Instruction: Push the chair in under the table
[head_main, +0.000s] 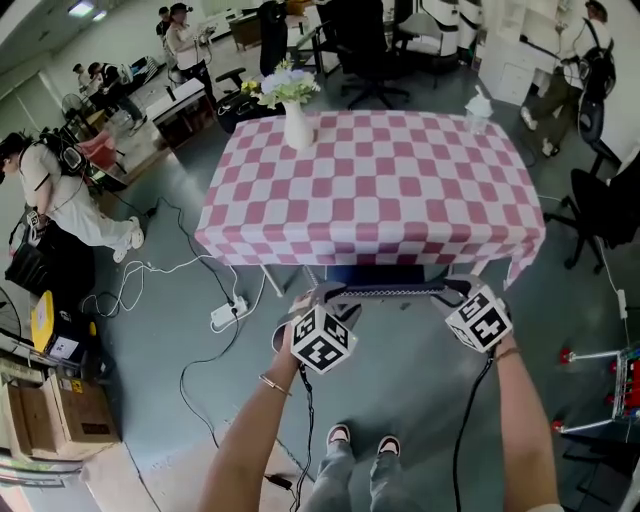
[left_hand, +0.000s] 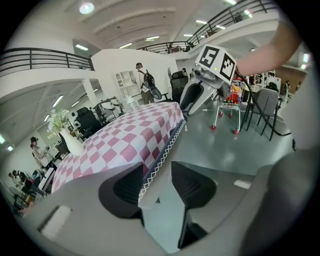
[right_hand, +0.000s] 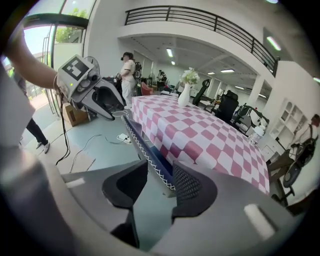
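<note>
Starting at the left, a power strip (head_main: 228, 313) is seen on the floor among loose cables, just off the near left corner of the surface (head_main: 380, 180), which is draped in a pink-and-white checked cloth (head_main: 290, 240). A white vase (head_main: 297, 125) of flowers is stood upright near the far left edge. The left tool (left_hand: 157, 175) is held at the near edge, angled down; its jaws are spread and nothing is pinched, though the stitched top edge of the chair (head_main: 385, 290) is seen through the gap, close beside one pad. The chair is tucked under the surface at the middle of the near side, so that only the top of its back is shown below the hanging cloth. The right tool (right_hand: 160, 172) is held at the other end of that back, likewise spread and pinching nothing, with the same stitched edge seen between its jaws. A pale container (head_main: 478, 105) is set at the far right corner.
</note>
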